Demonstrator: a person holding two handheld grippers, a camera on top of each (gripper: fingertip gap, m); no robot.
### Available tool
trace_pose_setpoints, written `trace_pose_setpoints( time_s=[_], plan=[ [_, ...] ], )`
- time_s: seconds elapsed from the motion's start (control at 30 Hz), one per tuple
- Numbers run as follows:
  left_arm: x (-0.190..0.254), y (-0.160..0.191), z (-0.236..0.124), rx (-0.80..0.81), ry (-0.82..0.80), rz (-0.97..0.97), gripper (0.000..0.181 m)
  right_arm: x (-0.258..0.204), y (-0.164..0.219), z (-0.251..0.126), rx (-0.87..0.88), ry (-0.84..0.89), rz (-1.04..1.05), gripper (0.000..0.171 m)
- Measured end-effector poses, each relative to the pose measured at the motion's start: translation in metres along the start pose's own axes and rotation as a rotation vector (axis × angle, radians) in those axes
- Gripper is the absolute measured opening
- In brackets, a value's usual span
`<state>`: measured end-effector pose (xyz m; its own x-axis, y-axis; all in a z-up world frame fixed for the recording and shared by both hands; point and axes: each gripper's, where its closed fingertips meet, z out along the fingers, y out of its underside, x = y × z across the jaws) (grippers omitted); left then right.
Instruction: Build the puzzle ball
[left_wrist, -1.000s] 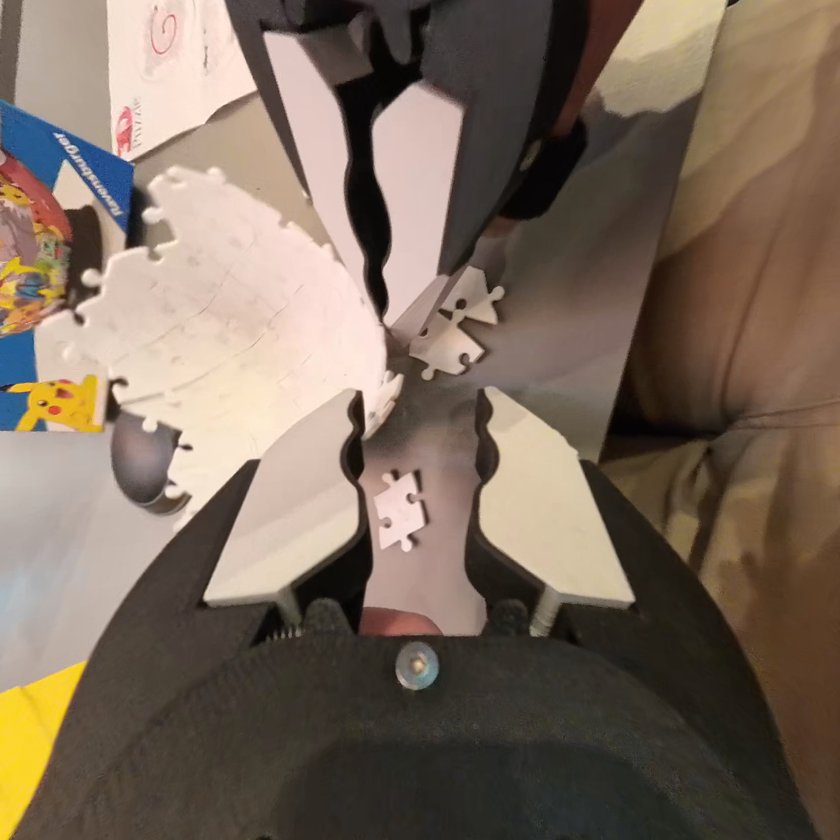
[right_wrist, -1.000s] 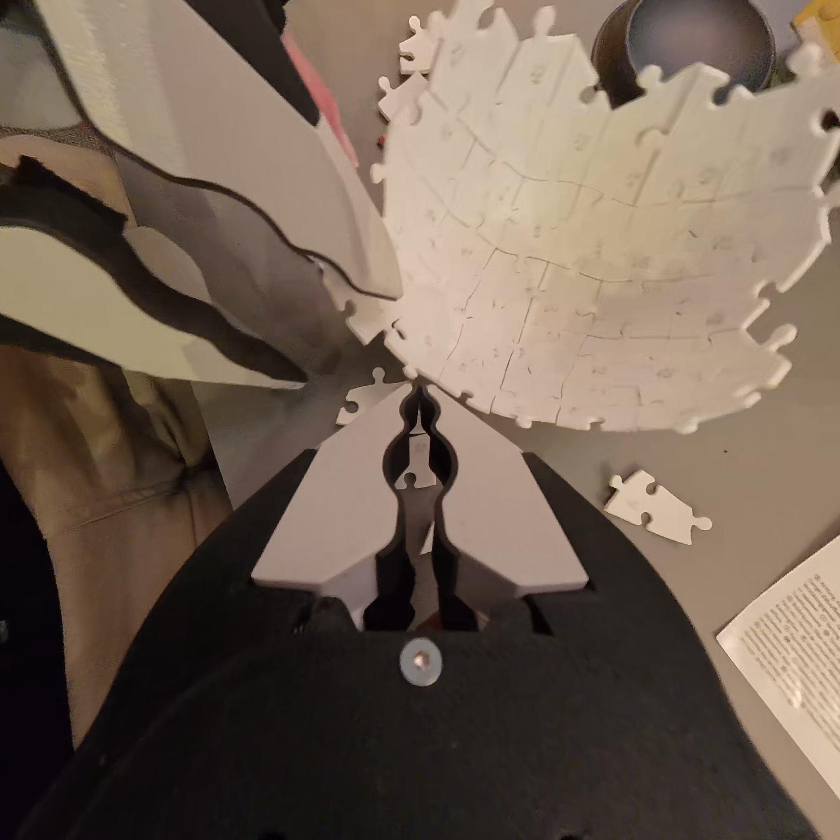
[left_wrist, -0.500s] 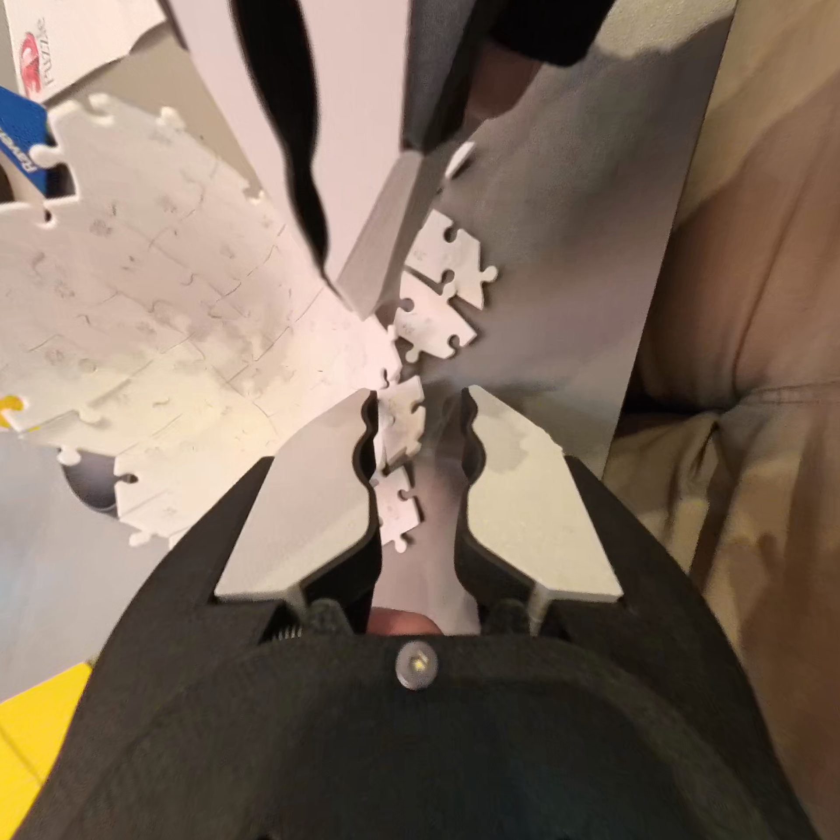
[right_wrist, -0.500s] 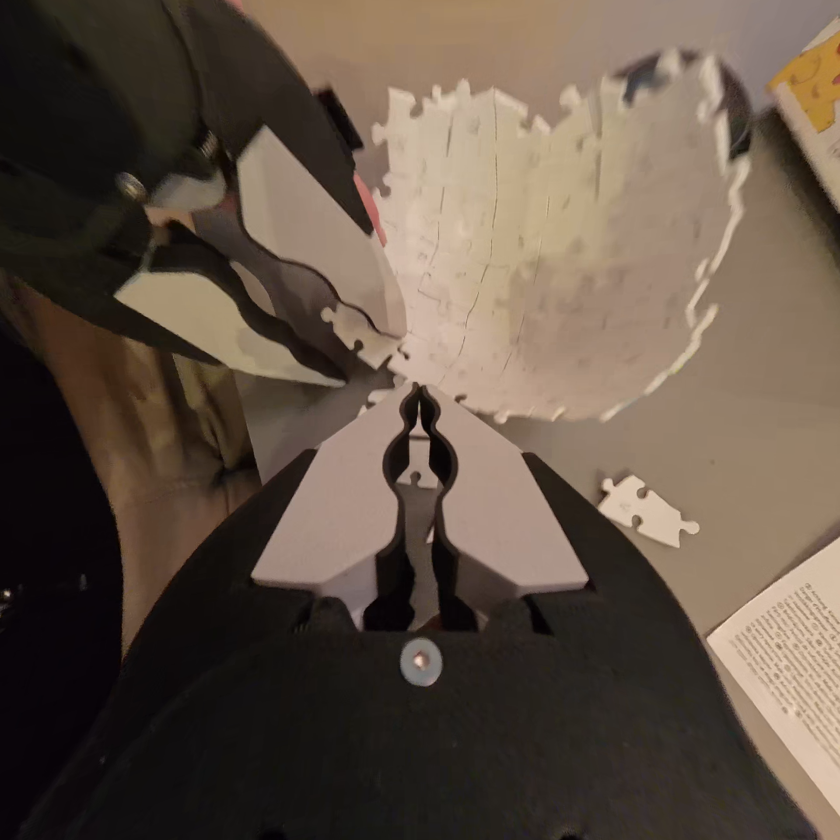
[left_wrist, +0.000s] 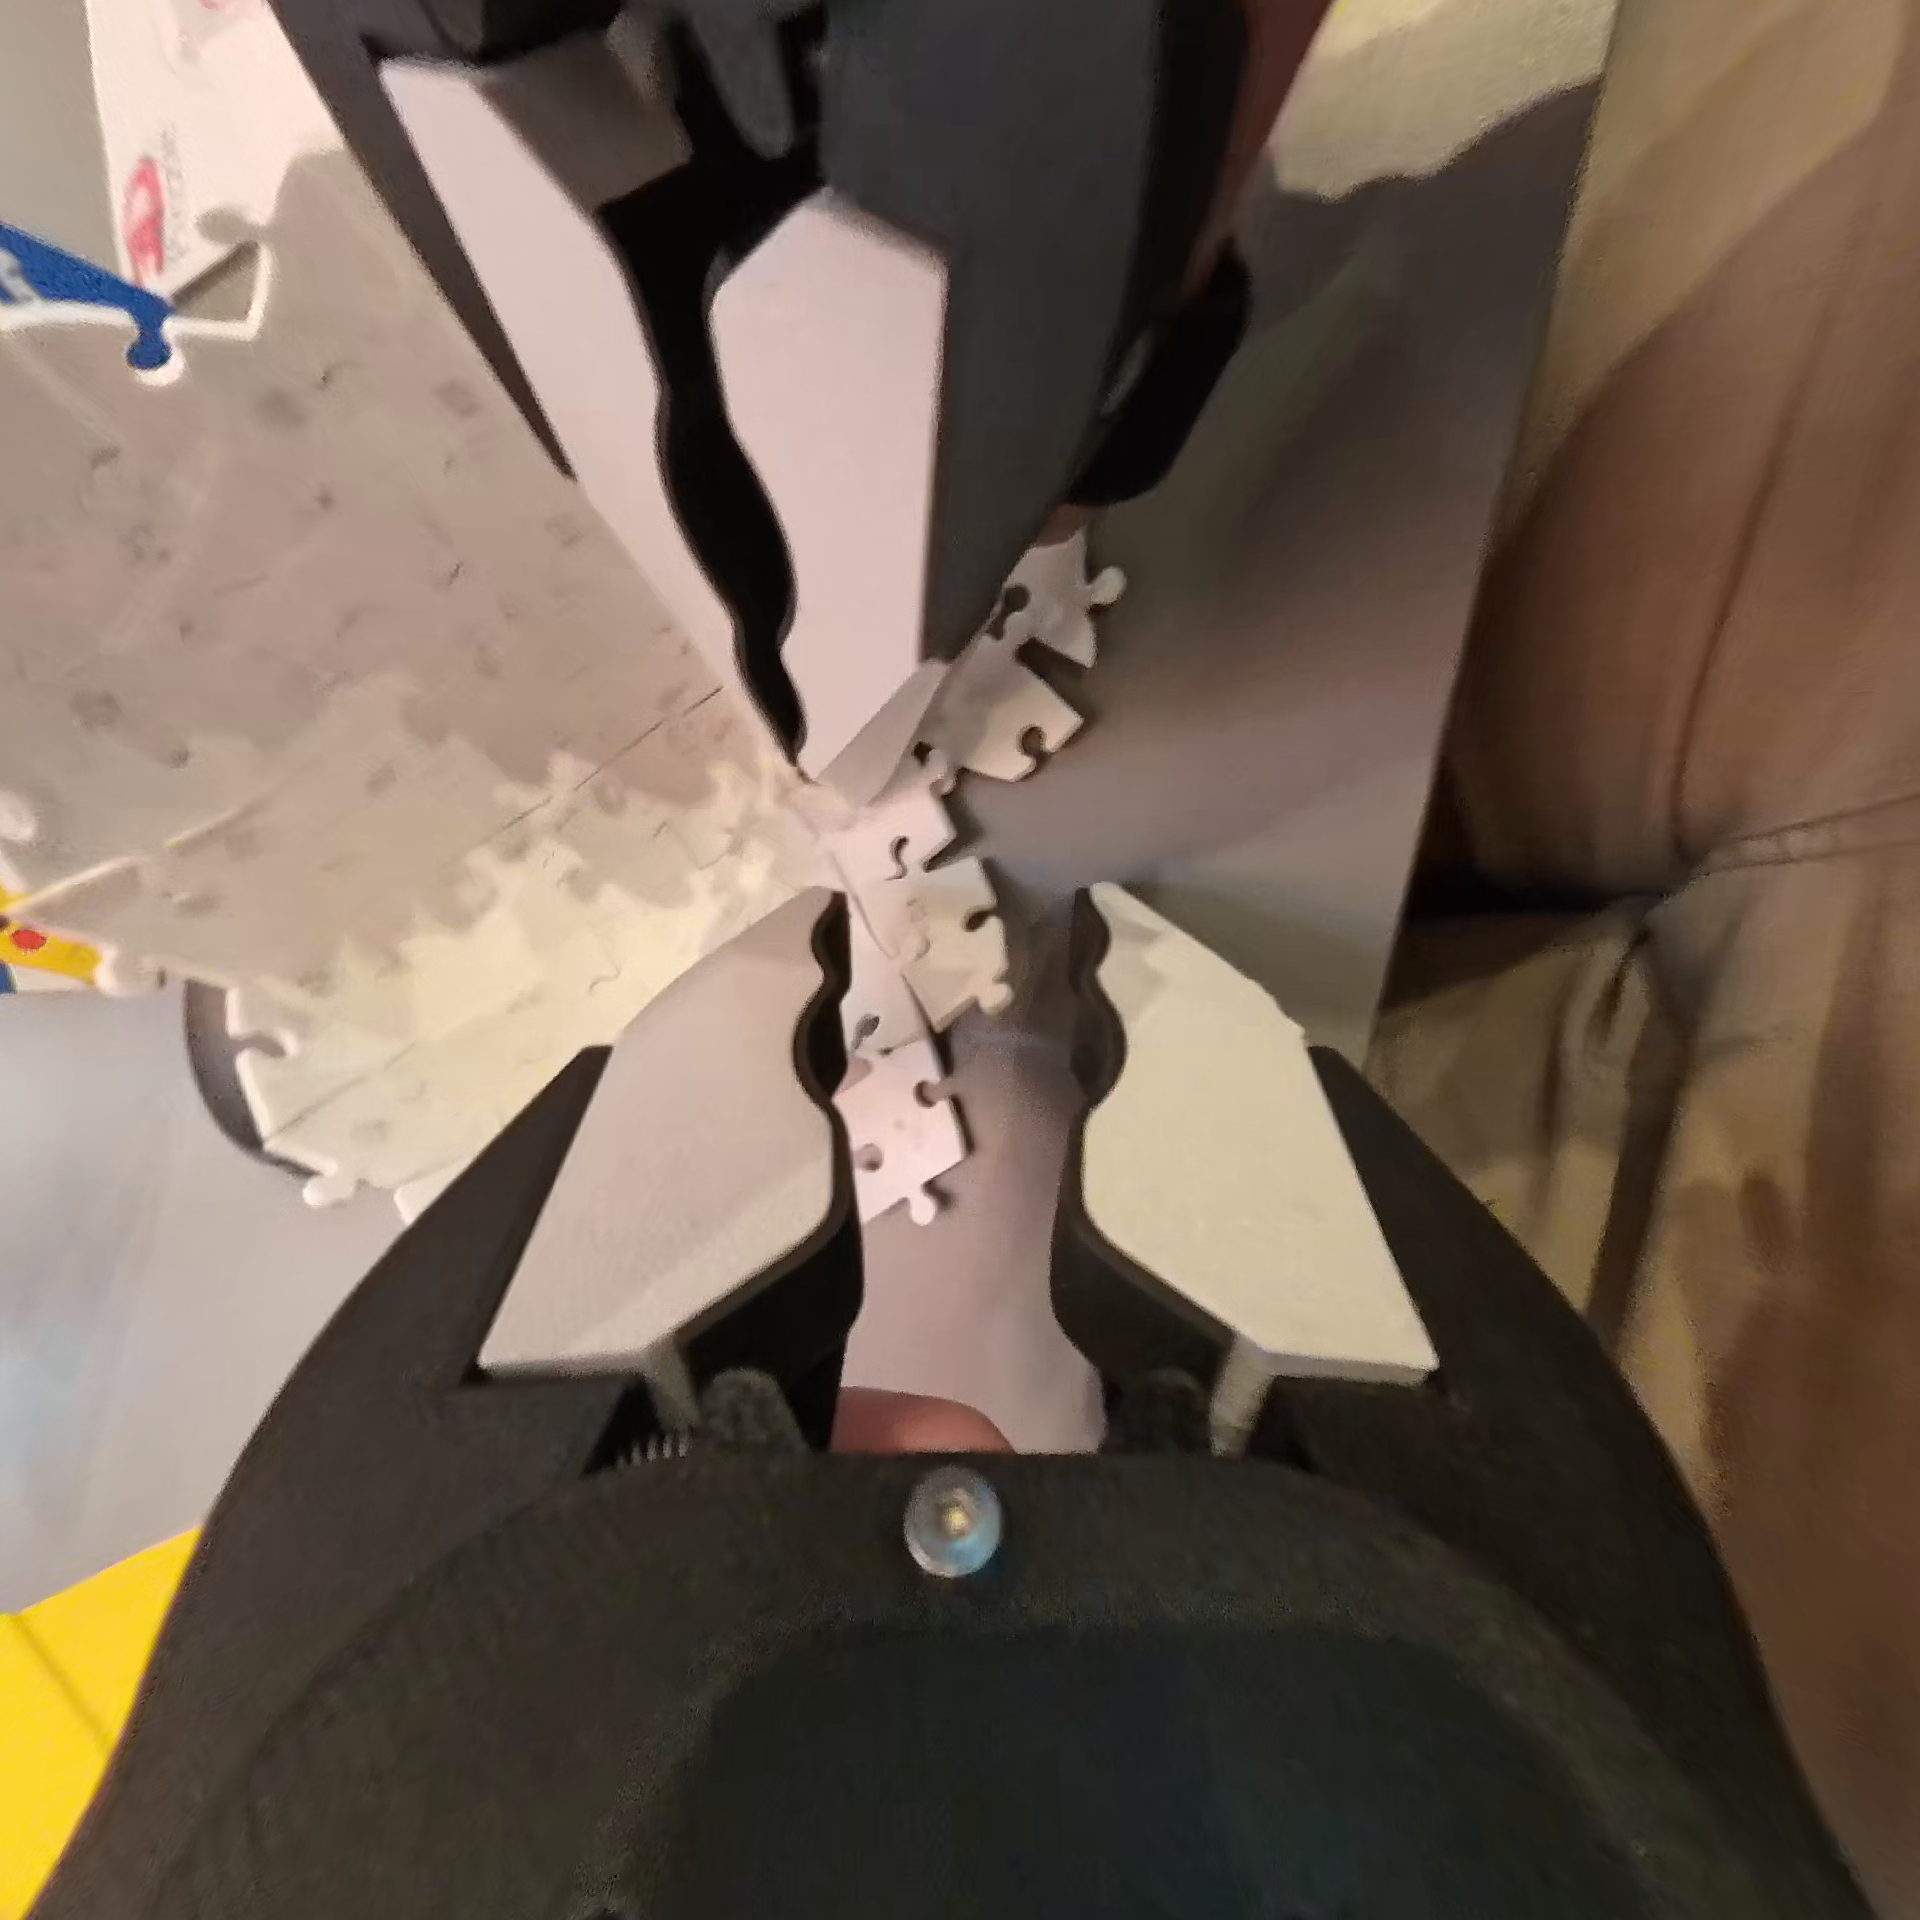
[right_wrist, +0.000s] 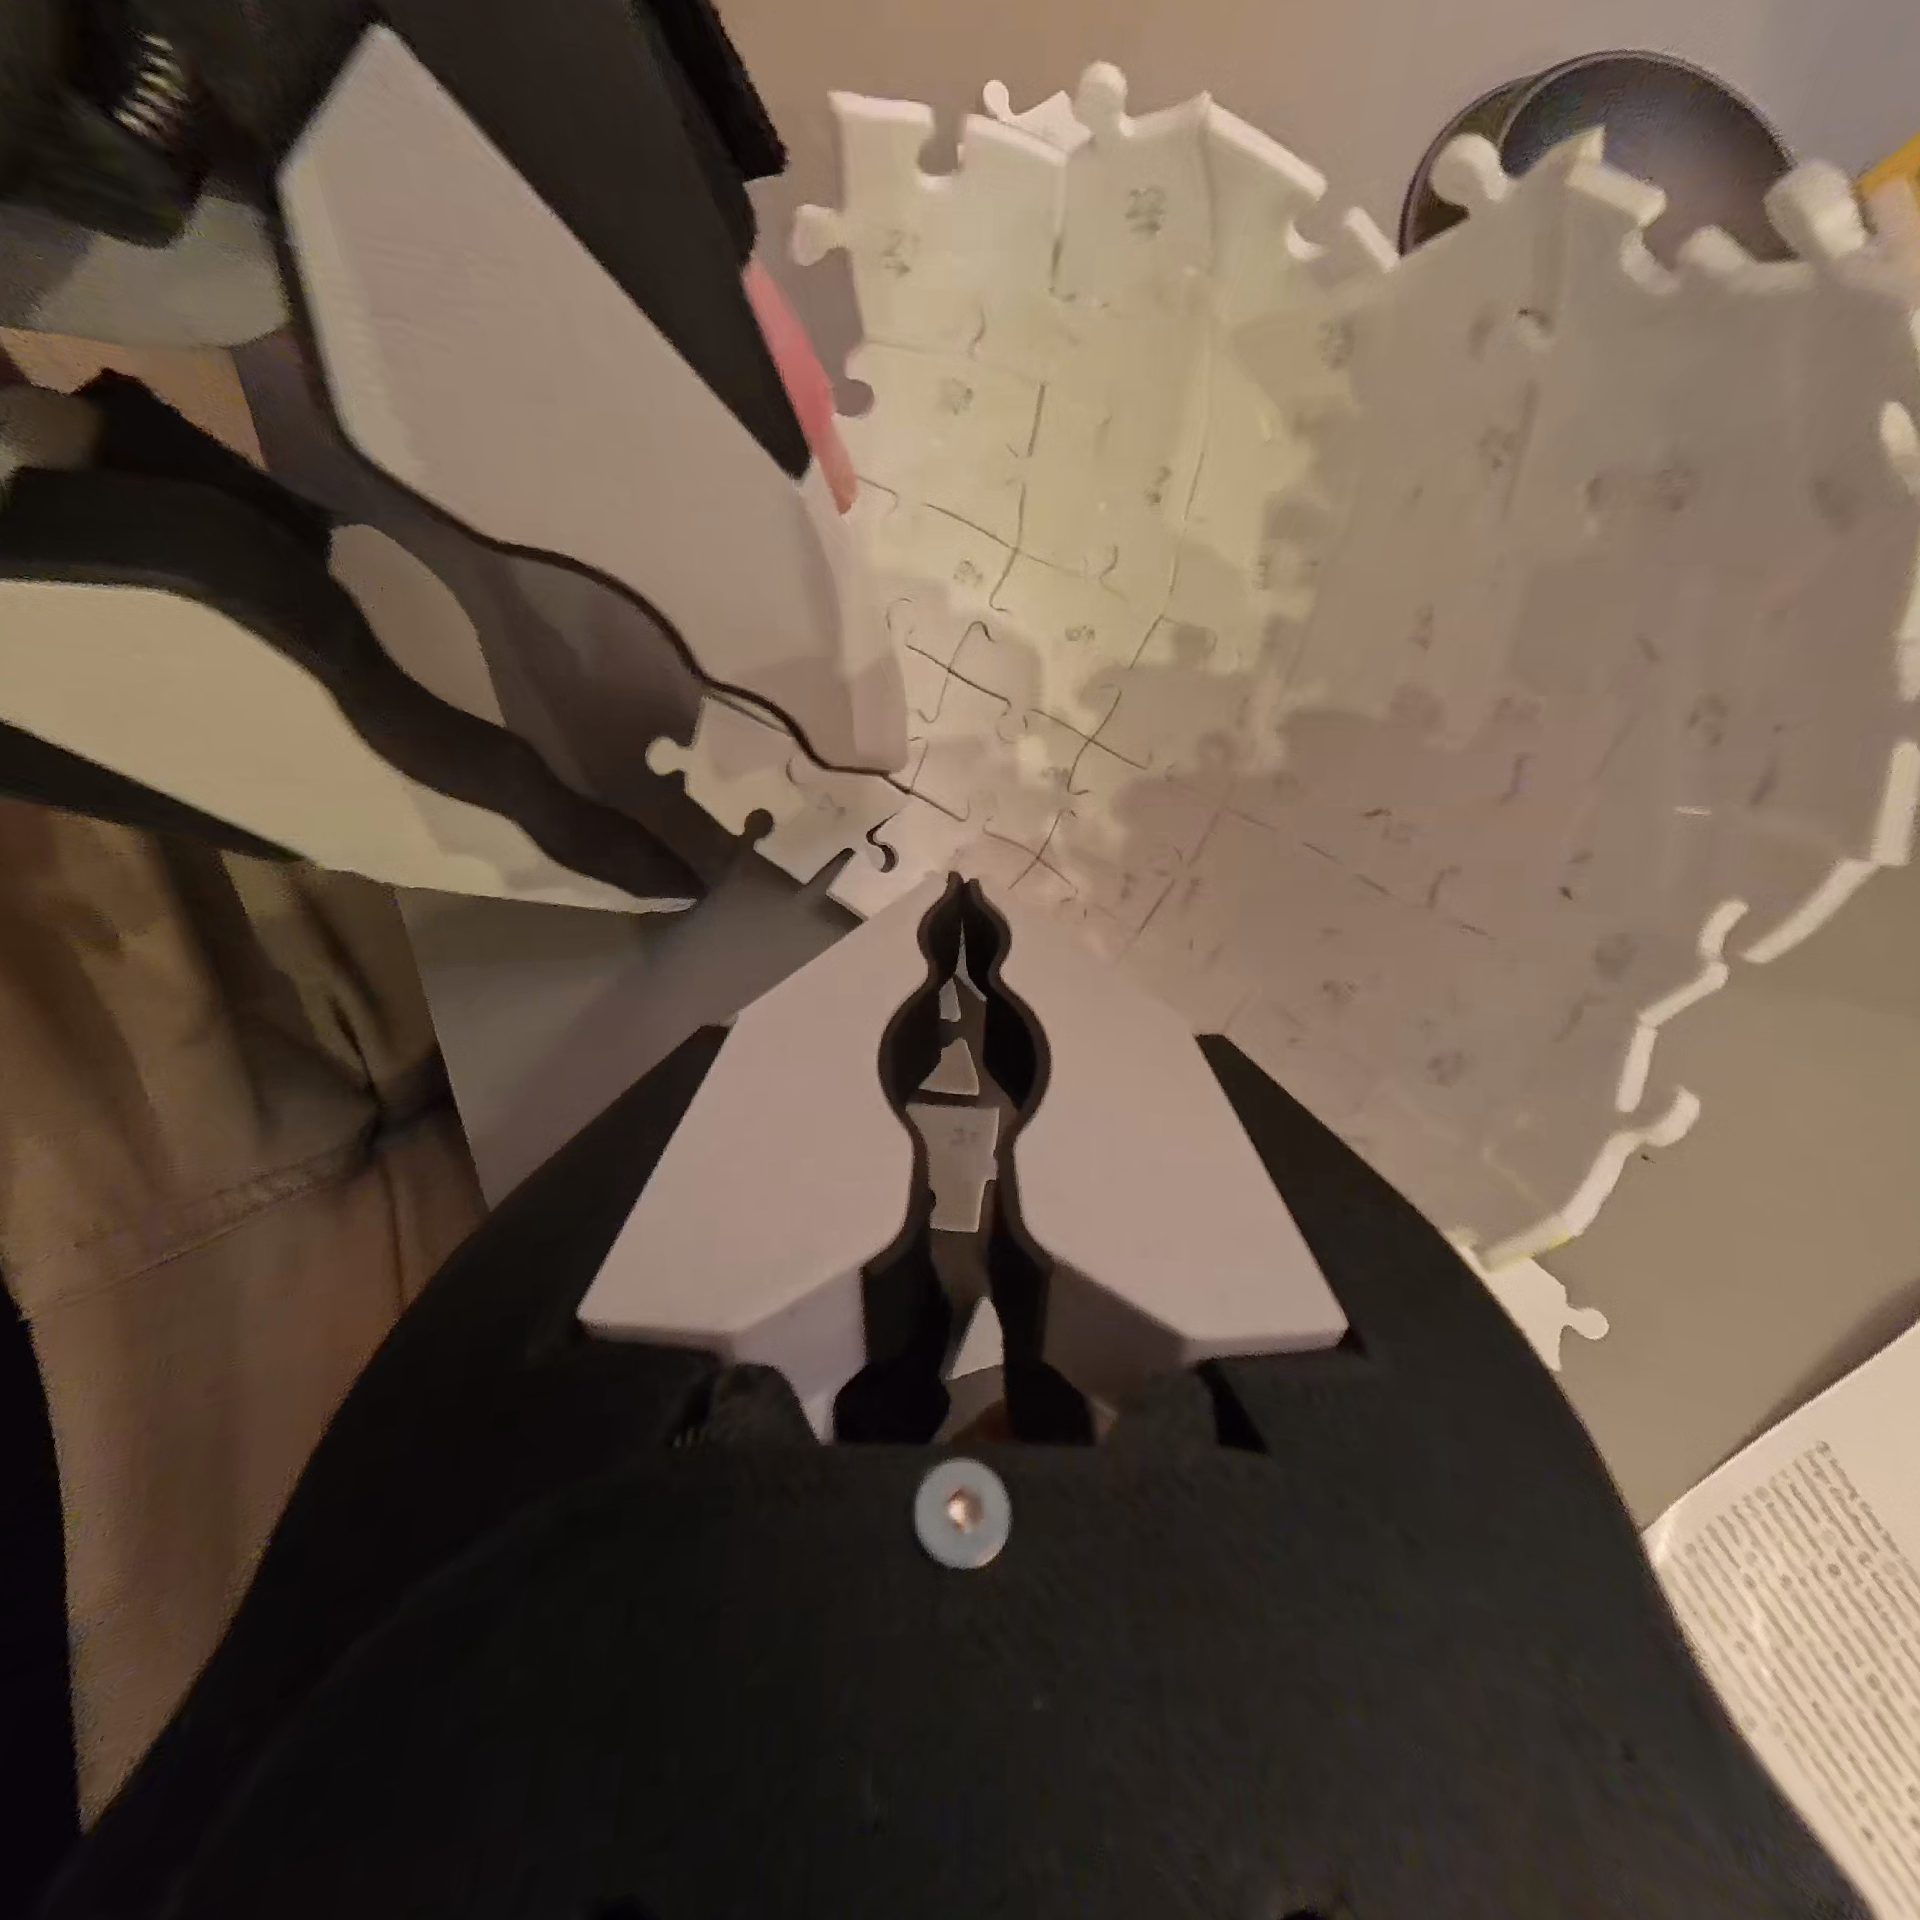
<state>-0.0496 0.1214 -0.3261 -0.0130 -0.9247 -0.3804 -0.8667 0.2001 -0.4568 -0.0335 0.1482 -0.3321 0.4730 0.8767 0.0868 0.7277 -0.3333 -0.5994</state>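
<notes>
Up close, the right gripper (right_wrist: 964, 883) has its two fingers pressed together at the tips, pinching the lower rim of the half-built puzzle ball (right_wrist: 1403, 644), a white curved shell of joined pieces held up off the grey worktop (right_wrist: 1766, 1195). The left gripper (left_wrist: 951, 914) is released, its fingers spread wide apart; between them sits the shell's protruding edge piece (left_wrist: 935, 925), with the left finger's inner face (left_wrist: 821, 997) just beside it, though actual contact cannot be told. In the right wrist view that same gripper comes in from the upper left, its tips around the edge piece's knobbed end.

Beneath the open fingers, a loose puzzle piece (left_wrist: 906, 1127) lies flat on the worktop near its front edge, and two more loose pieces (left_wrist: 1023, 686) lie farther along the same edge, partly hidden by the right gripper. A dark round stand (right_wrist: 1621, 135) sits behind the shell. A printed sheet (right_wrist: 1808, 1621) lies toward the right side of the worktop, and a colourful box (left_wrist: 62, 301) shows at the far left.
</notes>
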Motion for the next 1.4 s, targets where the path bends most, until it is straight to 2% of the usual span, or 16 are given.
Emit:
trace_pose_setpoints(
  time_s=[0.27, 0.47, 0.7, 0.87, 0.97, 1.1, 1.27, 1.4],
  plan=[
    [0.013, 0.003, -0.003, -0.014, 0.002, 0.009, 0.029, -0.001, -0.001, 0.001, 0.025, 0.010, 0.001, 0.000],
    [0.012, 0.006, -0.001, -0.041, 0.035, -0.077, 0.021, -0.004, -0.003, 0.002, 0.033, 0.036, -0.035, 0.000],
    [0.004, 0.011, 0.001, -0.064, -0.019, -0.116, 0.015, -0.006, -0.005, 0.003, 0.044, 0.066, -0.078, 0.000],
    [0.006, 0.010, -0.009, -0.006, -0.039, -0.099, 0.025, -0.007, -0.007, 0.005, 0.057, 0.072, -0.067, 0.000],
    [0.000, 0.004, -0.025, 0.065, -0.127, -0.073, 0.031, -0.007, -0.007, 0.005, 0.071, 0.047, -0.038, 0.000],
    [-0.007, 0.017, -0.022, -0.009, -0.256, 0.123, 0.031, -0.007, -0.008, 0.006, 0.078, 0.036, -0.022, 0.000],
    [-0.004, 0.022, -0.011, -0.042, -0.276, 0.312, 0.017, -0.007, -0.008, 0.006, 0.082, 0.027, -0.013, 0.000],
    [-0.004, 0.019, -0.010, -0.022, -0.286, 0.359, 0.006, -0.007, -0.008, 0.006, 0.088, 0.015, 0.006, 0.000]
  ],
)
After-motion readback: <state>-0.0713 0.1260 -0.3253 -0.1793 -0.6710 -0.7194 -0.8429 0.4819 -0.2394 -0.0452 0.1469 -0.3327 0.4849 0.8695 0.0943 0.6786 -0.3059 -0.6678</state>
